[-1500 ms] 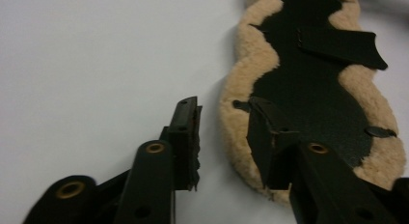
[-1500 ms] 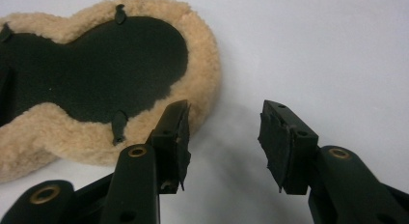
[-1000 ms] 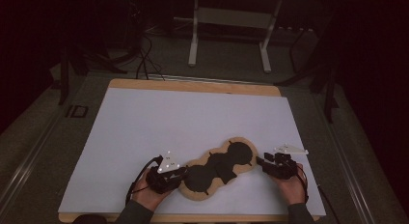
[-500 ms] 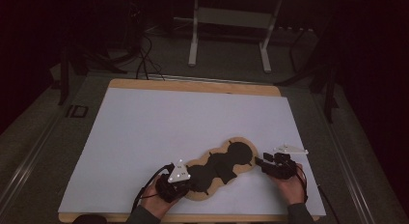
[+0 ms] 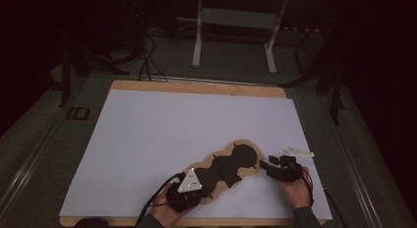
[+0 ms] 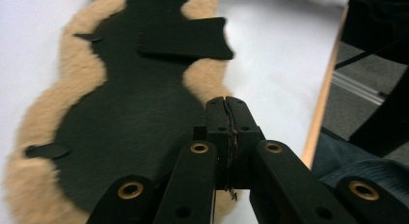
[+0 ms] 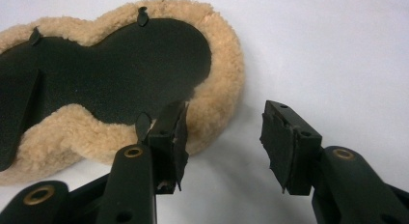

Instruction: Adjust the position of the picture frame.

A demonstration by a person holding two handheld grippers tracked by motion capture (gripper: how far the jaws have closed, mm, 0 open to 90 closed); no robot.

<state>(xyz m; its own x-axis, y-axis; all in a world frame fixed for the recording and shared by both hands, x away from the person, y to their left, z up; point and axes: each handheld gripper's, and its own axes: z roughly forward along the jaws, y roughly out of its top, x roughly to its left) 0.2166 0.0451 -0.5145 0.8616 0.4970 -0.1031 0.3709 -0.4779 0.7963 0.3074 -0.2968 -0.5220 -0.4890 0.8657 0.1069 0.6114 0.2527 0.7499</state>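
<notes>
A long lobed pad (image 5: pixel 231 169), black in the middle with a tan fleece rim, lies flat on the white sheet near the front edge. My left gripper (image 5: pixel 199 188) hovers over its near-left end, pointing along it. In the left gripper view its jaws (image 6: pixel 226 113) are pressed together with nothing between them, above the pad (image 6: pixel 135 113). My right gripper (image 5: pixel 265 166) sits at the pad's right end. Its jaws (image 7: pixel 226 132) have just been opening and stand apart with only bare sheet between them. The left fingertip (image 7: pixel 169 132) touches the fleece rim (image 7: pixel 217 89).
The white sheet (image 5: pixel 196 125) covers a wooden board whose edge (image 5: pixel 196 88) shows at the back and in the left gripper view (image 6: pixel 323 113). A black flap (image 6: pixel 185 38) lies on the pad's far part. A metal stand (image 5: pixel 236 36) and cables (image 5: pixel 147 61) are behind the table.
My left gripper has slid right and toward the near edge, onto the pad's left end, and its jaws have closed. The right hand stays put.
</notes>
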